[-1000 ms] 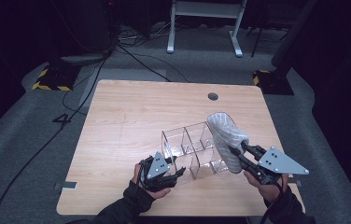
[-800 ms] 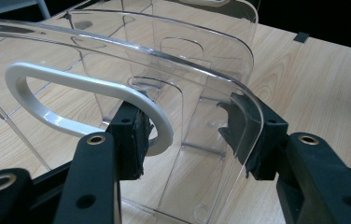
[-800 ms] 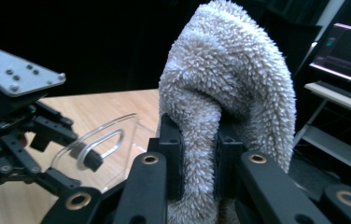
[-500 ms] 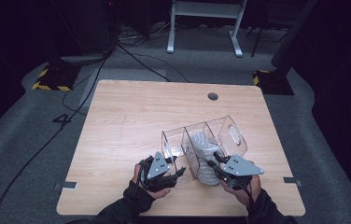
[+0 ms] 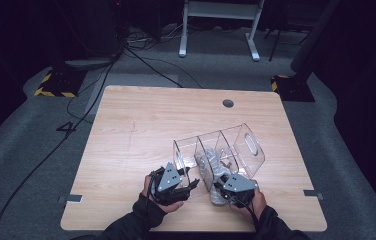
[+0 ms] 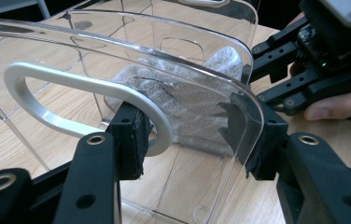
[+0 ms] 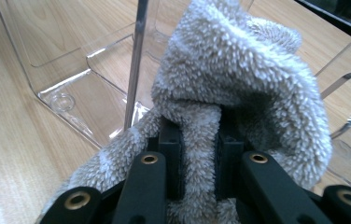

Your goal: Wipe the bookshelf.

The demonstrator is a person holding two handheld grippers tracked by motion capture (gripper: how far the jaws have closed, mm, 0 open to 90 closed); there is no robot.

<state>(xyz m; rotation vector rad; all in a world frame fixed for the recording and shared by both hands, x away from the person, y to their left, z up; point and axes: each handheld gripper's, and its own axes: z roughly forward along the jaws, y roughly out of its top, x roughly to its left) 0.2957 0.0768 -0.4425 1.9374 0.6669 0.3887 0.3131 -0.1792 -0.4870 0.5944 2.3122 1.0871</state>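
A clear plastic bin (image 5: 243, 142) with compartments lies tilted on the wooden table (image 5: 136, 130). My left gripper (image 5: 177, 180) holds its near left end. In the left gripper view, one pad sits in the white handle ring (image 6: 38, 77) and the other presses the bin's side wall (image 6: 187, 32), so the left gripper (image 6: 190, 137) is shut on the bin. My right gripper (image 5: 226, 187) is shut on a grey fuzzy cloth (image 5: 210, 165), pushing it into a compartment. The cloth (image 7: 239, 70) bunches over the right gripper (image 7: 199, 126), with the bin's divider (image 7: 136, 60) just left. The cloth (image 6: 187, 98) shows through the wall.
Both hands work close to the table's front edge. A round cable hole (image 5: 228, 103) sits at the back right. Beyond the table are floor cables (image 5: 141, 55), a white stand (image 5: 218, 30) and a yellow-black striped base (image 5: 56, 85).
My right gripper has carried the cloth from above the bin's right end down to its near side and into a compartment. The bin has tipped and turned. The left gripper stayed put.
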